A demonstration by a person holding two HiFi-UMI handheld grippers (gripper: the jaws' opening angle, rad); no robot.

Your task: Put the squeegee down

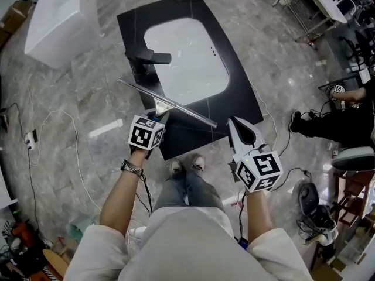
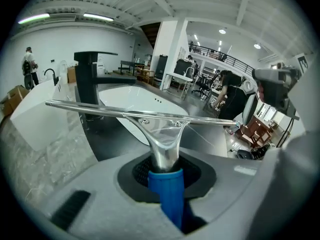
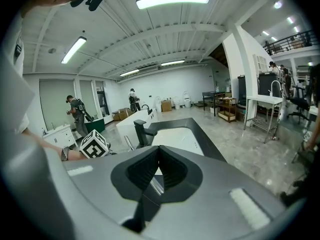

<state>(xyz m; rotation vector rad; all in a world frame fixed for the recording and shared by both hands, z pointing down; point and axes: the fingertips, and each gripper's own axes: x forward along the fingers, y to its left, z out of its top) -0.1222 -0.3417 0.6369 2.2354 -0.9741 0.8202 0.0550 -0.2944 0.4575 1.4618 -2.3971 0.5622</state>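
The squeegee [image 1: 167,104] has a long chrome blade, a chrome neck and a blue handle [image 2: 167,194]. My left gripper [image 1: 157,116] is shut on that handle and holds the blade just over the near edge of the black countertop [image 1: 240,101], in front of the black faucet [image 1: 143,60] and white basin [image 1: 187,57]. In the left gripper view the blade [image 2: 150,115] runs level across the picture. My right gripper [image 1: 237,124] hovers at the counter's near right corner, shut with nothing in it; its pads meet in the right gripper view [image 3: 159,159].
A white cabinet [image 1: 61,19] stands on the marble floor at the far left. Cables [image 1: 58,119] trail on the floor to the left. A seated person [image 1: 345,122] and a small round machine [image 1: 310,201] are at the right. A metal rack [image 1: 310,7] stands far right.
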